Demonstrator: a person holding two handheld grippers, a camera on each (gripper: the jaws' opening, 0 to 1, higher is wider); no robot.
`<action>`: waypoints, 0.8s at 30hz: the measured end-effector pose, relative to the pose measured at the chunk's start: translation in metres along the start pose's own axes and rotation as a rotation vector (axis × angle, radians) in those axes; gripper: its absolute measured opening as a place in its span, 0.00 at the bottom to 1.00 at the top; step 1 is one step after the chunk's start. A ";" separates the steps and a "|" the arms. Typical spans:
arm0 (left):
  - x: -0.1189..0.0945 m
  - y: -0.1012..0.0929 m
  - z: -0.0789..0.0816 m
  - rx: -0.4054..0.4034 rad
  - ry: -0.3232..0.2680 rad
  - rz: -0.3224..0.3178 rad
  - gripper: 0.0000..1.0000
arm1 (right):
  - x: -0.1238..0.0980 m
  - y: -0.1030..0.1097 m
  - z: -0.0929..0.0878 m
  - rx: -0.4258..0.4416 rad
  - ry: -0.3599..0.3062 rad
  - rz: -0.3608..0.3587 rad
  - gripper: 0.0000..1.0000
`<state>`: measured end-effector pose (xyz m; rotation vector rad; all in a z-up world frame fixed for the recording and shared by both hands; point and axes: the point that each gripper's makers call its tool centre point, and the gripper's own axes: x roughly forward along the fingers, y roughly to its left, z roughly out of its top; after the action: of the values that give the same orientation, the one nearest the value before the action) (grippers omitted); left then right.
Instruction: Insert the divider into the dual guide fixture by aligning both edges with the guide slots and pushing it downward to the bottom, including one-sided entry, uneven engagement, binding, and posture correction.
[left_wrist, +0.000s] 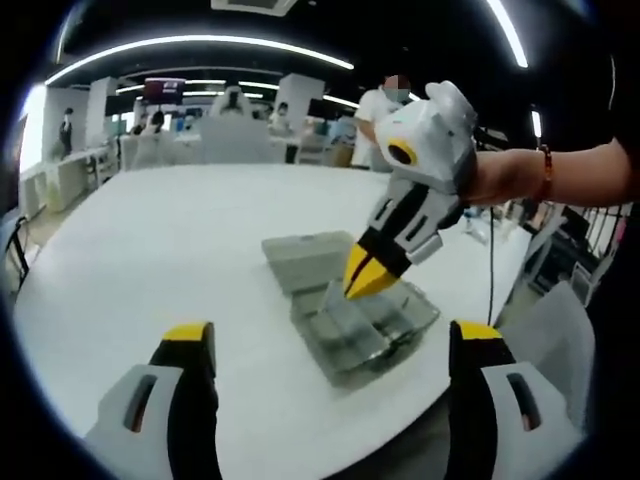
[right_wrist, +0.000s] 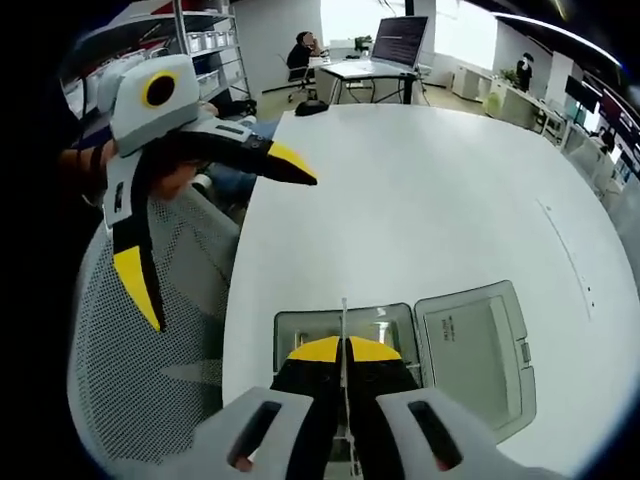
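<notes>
In the right gripper view, the right gripper (right_wrist: 343, 352) rises from the bottom of the frame with its yellow-tipped jaws pressed together on a thin clear divider (right_wrist: 343, 325), seen edge-on as a pale upright line between the tips. The divider stands over the open compartment of a grey hinged plastic box (right_wrist: 300, 328), the guide fixture, whose lid (right_wrist: 478, 352) lies folded flat just beside it on the white table (right_wrist: 430, 190). Whether the divider's edges sit in the guide slots cannot be told from here.

To the left, off the table's edge, the left gripper (right_wrist: 210, 225) hangs above a white mesh chair (right_wrist: 150, 370), its jaws spread wide and holding nothing; a hand with a wristband (right_wrist: 95, 160) grips it from behind.

In the left gripper view, the two jaws of the left gripper (left_wrist: 335, 345) stand far apart at the bottom of the frame, with the box (left_wrist: 365, 335) and its lid (left_wrist: 310, 258) on the table (left_wrist: 160, 240) beyond them. The right gripper (left_wrist: 368, 282) comes down from the upper right, held by a bare forearm wearing a beaded bracelet (left_wrist: 545, 172), its tips closed on the divider (left_wrist: 335, 297) right at the box.

Farther back, people (right_wrist: 303, 50) sit at desks and a monitor (right_wrist: 400, 38) glows under ceiling strip lights (left_wrist: 200, 58).
</notes>
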<state>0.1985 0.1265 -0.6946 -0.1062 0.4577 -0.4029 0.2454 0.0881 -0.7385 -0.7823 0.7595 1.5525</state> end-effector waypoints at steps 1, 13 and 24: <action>0.000 0.000 -0.001 0.000 0.003 0.000 0.95 | 0.000 0.001 0.000 -0.009 0.002 -0.001 0.00; 0.000 -0.010 -0.002 0.029 0.017 -0.036 0.95 | 0.005 0.003 -0.002 -0.036 0.017 0.005 0.00; 0.000 -0.020 -0.006 0.055 0.042 -0.073 0.95 | 0.011 0.003 -0.005 -0.015 0.006 0.012 0.00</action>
<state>0.1887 0.1088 -0.6958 -0.0615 0.4846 -0.4895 0.2418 0.0898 -0.7504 -0.7956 0.7589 1.5685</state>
